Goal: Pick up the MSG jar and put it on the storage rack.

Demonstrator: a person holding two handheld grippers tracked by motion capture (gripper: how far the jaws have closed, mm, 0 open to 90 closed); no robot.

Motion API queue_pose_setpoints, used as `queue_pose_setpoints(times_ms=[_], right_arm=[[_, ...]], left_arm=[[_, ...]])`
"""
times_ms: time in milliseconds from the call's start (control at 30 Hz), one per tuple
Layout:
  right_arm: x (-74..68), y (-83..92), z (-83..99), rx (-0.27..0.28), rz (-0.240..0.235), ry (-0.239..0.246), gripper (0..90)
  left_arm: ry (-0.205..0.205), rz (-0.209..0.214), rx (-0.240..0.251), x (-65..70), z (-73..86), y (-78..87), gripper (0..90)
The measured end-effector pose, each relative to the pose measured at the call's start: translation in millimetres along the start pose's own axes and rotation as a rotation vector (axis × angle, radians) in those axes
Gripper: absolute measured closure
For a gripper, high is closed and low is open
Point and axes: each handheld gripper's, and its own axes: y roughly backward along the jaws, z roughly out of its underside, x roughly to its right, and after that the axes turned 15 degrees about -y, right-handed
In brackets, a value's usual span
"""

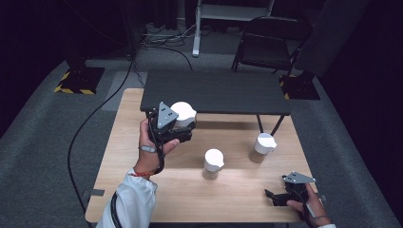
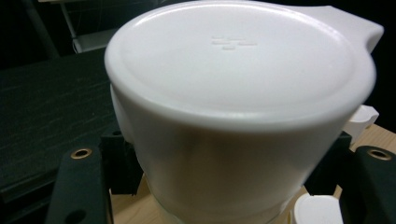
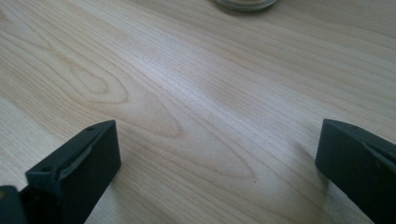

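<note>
A white-lidded cylindrical plastic jar (image 1: 183, 114) is held clenched in the left gripper (image 1: 178, 124) above the light wooden table (image 1: 142, 190), seemingly for carrying, while the right gripper (image 1: 278, 197) is rested there, jaws spread and empty.

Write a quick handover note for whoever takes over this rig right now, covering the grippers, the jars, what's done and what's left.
Left gripper: shut on a white-lidded jar, held above the wooden table by the black shelf.
Right gripper: open, holding nothing, low at the table's near right corner.
Two more jars stand on the table: middle jar, right jar.
Done: one jar picked up.
Left: probably setting it down, then the other two.
</note>
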Motion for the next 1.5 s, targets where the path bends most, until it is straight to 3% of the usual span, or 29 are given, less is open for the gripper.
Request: queue_pose_setpoints(times_ms=[400, 733, 1200, 1500], right_arm=[[0.0, 0.0, 0.0, 0.000, 0.000, 0.000, 0.0], [0.0, 0.0, 0.0, 0.000, 0.000, 0.000, 0.0], [0.1, 0.0, 0.0, 0.000, -0.001, 0.001, 0.0], [0.1, 0.0, -0.1, 0.000, -0.001, 0.000, 0.0]], left_arm=[[-0.002, -0.014, 0.039, -9.5, -19.7, 2.2, 29.9], [0.009, -0.030, 0.055, -17.6, -29.6, -7.2, 29.9], [0.035, -0.063, 0.054, -32.1, -39.9, -21.1, 29.9], [0.037, -0.089, 0.024, -41.5, -55.3, -38.2, 29.9]])
